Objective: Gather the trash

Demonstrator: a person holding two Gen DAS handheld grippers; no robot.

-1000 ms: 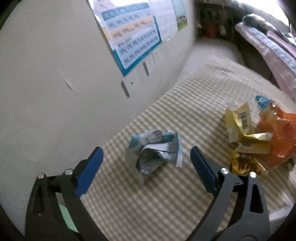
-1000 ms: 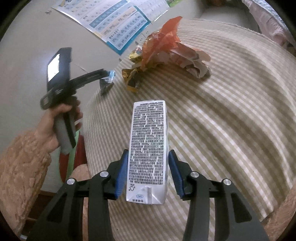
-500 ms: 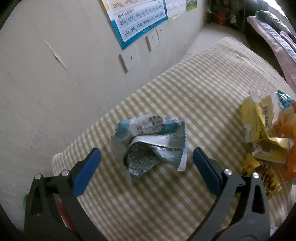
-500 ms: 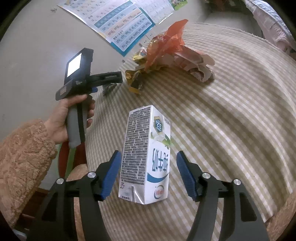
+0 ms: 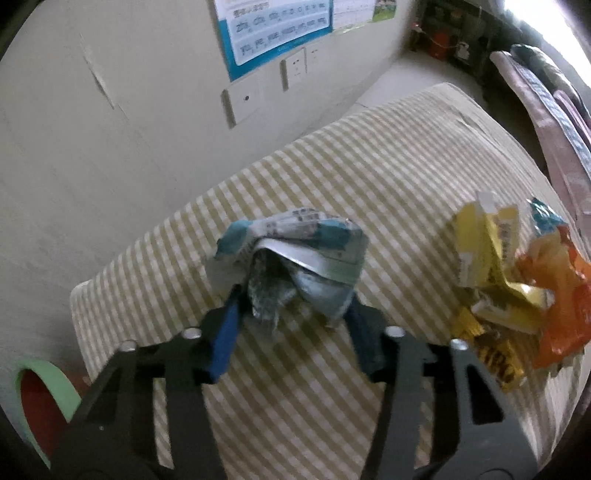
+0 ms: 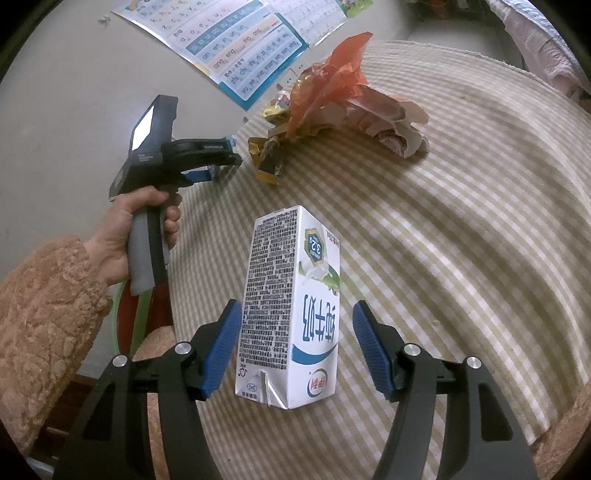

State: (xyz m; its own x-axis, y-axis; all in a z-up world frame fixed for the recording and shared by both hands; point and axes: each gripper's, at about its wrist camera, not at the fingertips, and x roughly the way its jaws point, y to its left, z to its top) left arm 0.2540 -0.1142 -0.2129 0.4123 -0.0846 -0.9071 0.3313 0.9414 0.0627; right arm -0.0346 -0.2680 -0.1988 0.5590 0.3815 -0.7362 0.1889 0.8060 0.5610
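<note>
A crumpled blue and silver wrapper (image 5: 295, 258) lies on the striped tablecloth (image 5: 388, 184). My left gripper (image 5: 291, 314) has closed on its near edge and grips it. A white milk carton (image 6: 291, 314) lies on the cloth between the blue pads of my right gripper (image 6: 295, 332), which is open around it with gaps on both sides. The left gripper also shows in the right wrist view (image 6: 207, 162), held in a hand at the table's left edge.
A pile of yellow and orange wrappers (image 5: 517, 288) lies right of the blue wrapper; it also shows in the right wrist view (image 6: 332, 96). A wall with posters (image 5: 277, 29) and sockets runs behind the table. A green-rimmed red bin (image 5: 37, 398) sits below the table's left edge.
My left gripper moved forward and closed on the blue wrapper. My right gripper opened, releasing the milk carton, which now lies rotated on the cloth.
</note>
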